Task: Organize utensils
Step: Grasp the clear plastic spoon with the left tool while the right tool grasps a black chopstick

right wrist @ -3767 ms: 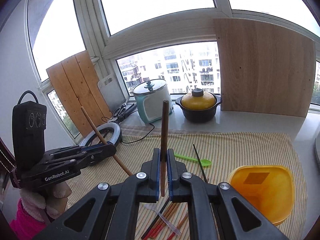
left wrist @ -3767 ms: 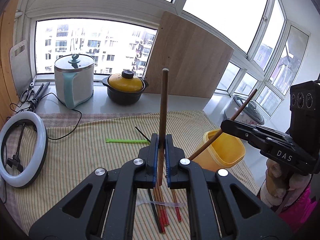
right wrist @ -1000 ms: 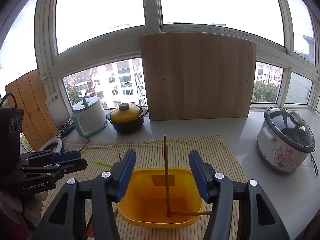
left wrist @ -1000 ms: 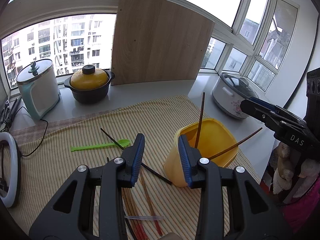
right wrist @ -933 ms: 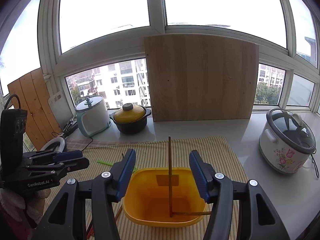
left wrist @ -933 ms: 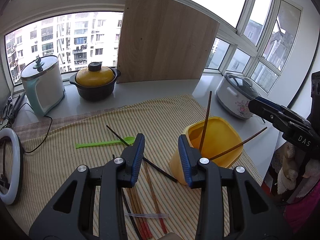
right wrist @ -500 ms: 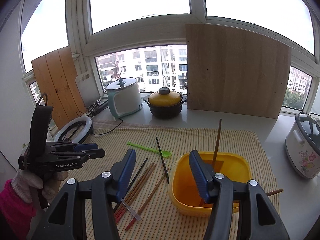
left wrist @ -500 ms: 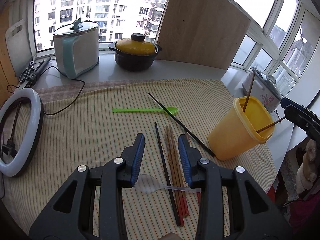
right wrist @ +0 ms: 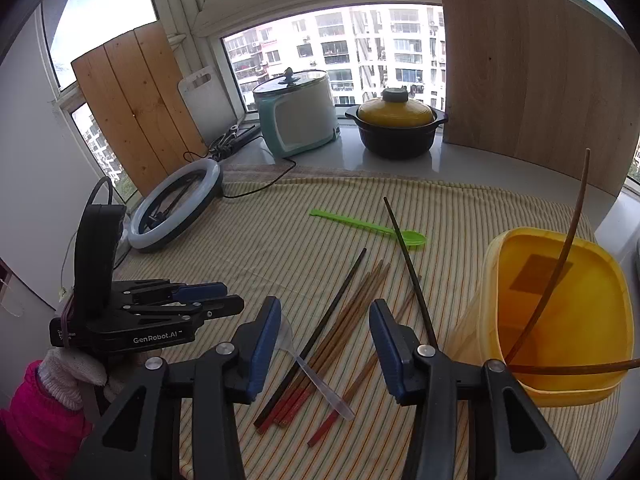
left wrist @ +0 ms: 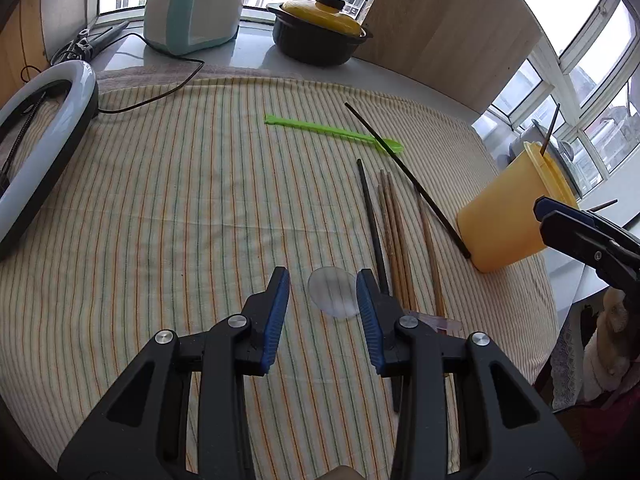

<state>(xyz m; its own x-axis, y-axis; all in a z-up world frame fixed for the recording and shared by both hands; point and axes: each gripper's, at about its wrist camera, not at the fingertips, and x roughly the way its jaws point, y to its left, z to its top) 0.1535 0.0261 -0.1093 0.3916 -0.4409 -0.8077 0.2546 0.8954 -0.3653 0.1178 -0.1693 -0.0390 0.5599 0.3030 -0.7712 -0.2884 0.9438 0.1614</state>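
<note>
A yellow tub (right wrist: 560, 320) stands at the right of the striped cloth and holds two brown chopsticks (right wrist: 560, 264). It also shows in the left wrist view (left wrist: 504, 216). Several brown and black chopsticks (left wrist: 394, 232) lie on the cloth, with a clear plastic spoon (left wrist: 334, 292) across them and a green spoon (left wrist: 332, 132) farther back. My left gripper (left wrist: 322, 296) is open and empty, low over the clear spoon's bowl. My right gripper (right wrist: 322, 324) is open and empty above the chopstick pile (right wrist: 340, 320), left of the tub.
A ring light (left wrist: 36, 128) lies at the cloth's left edge. A white-teal cooker (right wrist: 298, 112) and a yellow-lidded black pot (right wrist: 396, 128) stand on the sill behind, with a wooden board (right wrist: 528, 72) leaning at the right. The table edge is close behind the tub.
Both grippers let go of their chopsticks into the tub, then opened and moved back left. My left gripper has dropped low over the clear spoon.
</note>
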